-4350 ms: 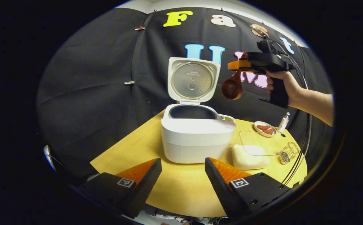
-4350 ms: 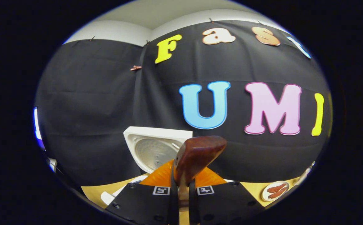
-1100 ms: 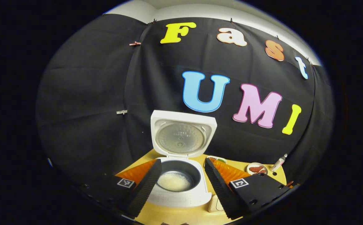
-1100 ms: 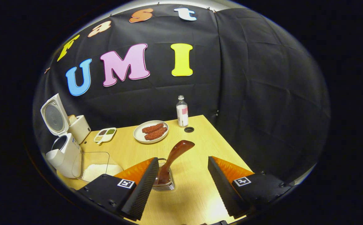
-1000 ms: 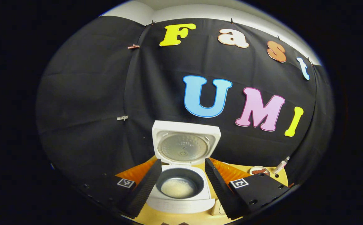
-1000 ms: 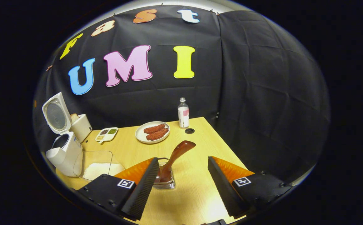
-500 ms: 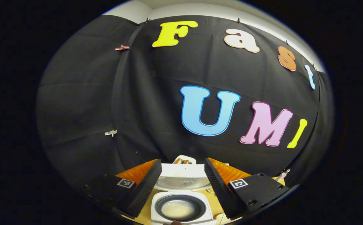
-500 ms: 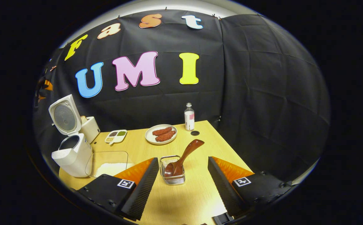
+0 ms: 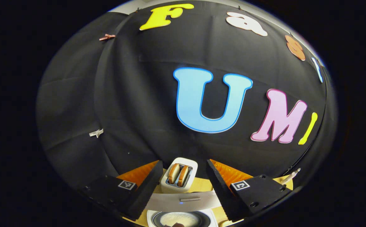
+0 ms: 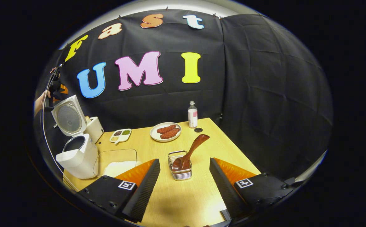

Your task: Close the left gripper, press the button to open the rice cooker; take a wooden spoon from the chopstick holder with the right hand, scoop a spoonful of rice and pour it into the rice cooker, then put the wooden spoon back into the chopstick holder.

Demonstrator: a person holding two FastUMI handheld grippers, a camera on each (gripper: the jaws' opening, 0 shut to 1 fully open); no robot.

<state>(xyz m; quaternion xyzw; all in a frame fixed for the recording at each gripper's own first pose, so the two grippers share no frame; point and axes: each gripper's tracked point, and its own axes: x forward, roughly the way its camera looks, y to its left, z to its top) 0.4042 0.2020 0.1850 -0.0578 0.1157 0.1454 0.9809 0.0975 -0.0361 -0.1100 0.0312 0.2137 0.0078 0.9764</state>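
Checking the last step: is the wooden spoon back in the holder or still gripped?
In the holder. The brown wooden spoon leans bowl-down in the wire-mesh chopstick holder; the right gripper is open, jaws apart.

Rice cooker [image 9: 183, 217] pot cut off at bottom edge; divided dish [image 10: 120, 134] contents too small to tell; left gripper [image 10: 56, 90] mostly behind lid.

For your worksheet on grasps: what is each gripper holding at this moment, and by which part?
Nothing. The right gripper is open, the wooden spoon resting bowl-down in the chopstick holder. The left gripper is open too.
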